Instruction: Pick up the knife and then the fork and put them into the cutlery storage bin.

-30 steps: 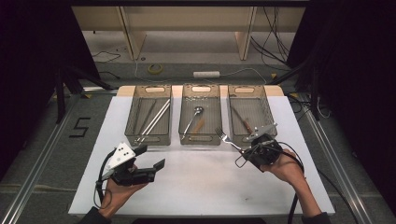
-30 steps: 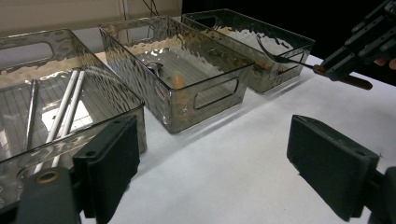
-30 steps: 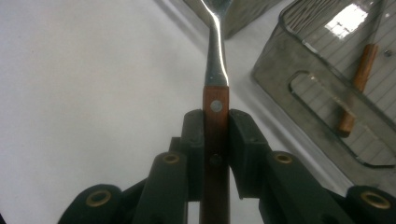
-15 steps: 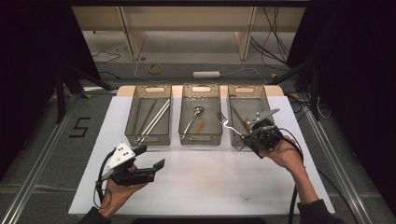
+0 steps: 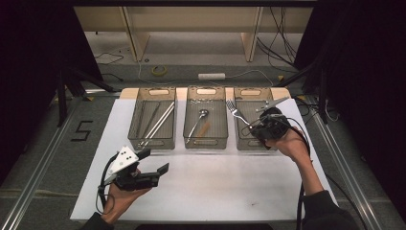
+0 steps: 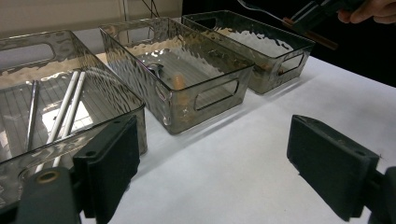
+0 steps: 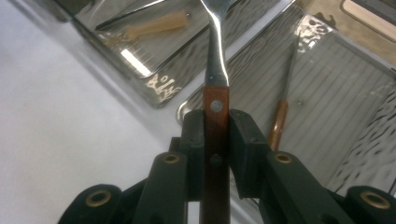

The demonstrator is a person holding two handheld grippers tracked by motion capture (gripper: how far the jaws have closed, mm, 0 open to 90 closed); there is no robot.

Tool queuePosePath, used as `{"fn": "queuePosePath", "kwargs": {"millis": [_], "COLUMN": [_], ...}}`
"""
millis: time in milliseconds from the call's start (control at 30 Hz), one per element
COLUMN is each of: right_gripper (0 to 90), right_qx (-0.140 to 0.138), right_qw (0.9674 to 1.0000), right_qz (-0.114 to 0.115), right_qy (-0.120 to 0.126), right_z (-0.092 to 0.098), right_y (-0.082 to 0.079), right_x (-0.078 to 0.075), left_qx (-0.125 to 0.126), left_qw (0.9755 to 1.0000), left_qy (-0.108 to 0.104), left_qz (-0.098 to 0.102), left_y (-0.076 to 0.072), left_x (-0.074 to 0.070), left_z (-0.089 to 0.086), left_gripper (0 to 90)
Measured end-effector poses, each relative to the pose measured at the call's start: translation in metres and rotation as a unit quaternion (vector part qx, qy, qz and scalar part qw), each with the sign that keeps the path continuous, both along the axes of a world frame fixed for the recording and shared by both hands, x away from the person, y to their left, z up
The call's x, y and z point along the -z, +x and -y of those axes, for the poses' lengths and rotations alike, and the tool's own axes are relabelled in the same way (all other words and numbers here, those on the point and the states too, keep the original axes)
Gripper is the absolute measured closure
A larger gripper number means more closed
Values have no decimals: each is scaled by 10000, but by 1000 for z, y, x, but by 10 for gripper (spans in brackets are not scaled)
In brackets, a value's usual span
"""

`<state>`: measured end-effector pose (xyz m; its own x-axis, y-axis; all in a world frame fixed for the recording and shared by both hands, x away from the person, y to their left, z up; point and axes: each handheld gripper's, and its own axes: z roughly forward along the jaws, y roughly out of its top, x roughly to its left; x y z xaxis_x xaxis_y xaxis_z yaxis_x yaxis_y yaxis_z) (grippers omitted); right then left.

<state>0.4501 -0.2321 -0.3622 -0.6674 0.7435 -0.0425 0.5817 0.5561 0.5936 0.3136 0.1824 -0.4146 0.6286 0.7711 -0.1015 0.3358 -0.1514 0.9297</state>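
A fork (image 5: pixel 235 109) with a metal head and a brown wooden handle is clamped in my right gripper (image 5: pixel 253 127), shut on the handle. It hangs over the right clear tray (image 5: pixel 249 145), tines pointing toward the far left. In the right gripper view the fork (image 7: pixel 217 70) runs straight up from between the pads of the right gripper (image 7: pixel 216 128). My left gripper (image 5: pixel 154 161) rests low at the near left of the white mat, open, nothing between its jaws; in its own view the left gripper (image 6: pixel 219 177) faces the trays, with the fork (image 6: pixel 261 8) at top right.
Three clear trays stand in a row at the far side of the white mat (image 5: pixel 215 187). The left tray (image 5: pixel 154 143) holds long metal sticks (image 5: pixel 159 122), the middle tray (image 5: pixel 206 143) a spoon (image 5: pixel 198 120). A wooden-handled utensil (image 7: pixel 280 116) lies in the right tray.
My right gripper has lifted the fork from the mat's near edge of the right tray up and away, over that tray. The left gripper has stayed put.
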Motion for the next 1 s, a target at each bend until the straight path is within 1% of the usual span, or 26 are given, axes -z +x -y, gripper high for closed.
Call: {"fn": "queuePosePath", "kwargs": {"millis": [233,400,533,767,1000], "right_gripper": [775,775,775,775,775], "right_qx": [273,450,553,750,948], "right_qw": [9996,9990,9984,9971,9953], "right_qz": [-28,-69,-104,-157,-197], "right_qy": [-49,20,12,39,20], "right_z": [5,9,11,13,15], "right_y": [19,32,41,53,62], "right_x": [-1,-2,-1,0,6], "left_qx": [-1,6,4,14,20], "left_qw": [10000,10000,10000,10000,10000], "left_qy": [-3,4,-1,6,8], "left_qz": [-1,-11,-5,2,6], "left_y": [0,0,0,0,0], "left_x": [0,0,0,0,0], "left_z": [0,0,0,0,0], "left_gripper": [168,168,168,168,168]}}
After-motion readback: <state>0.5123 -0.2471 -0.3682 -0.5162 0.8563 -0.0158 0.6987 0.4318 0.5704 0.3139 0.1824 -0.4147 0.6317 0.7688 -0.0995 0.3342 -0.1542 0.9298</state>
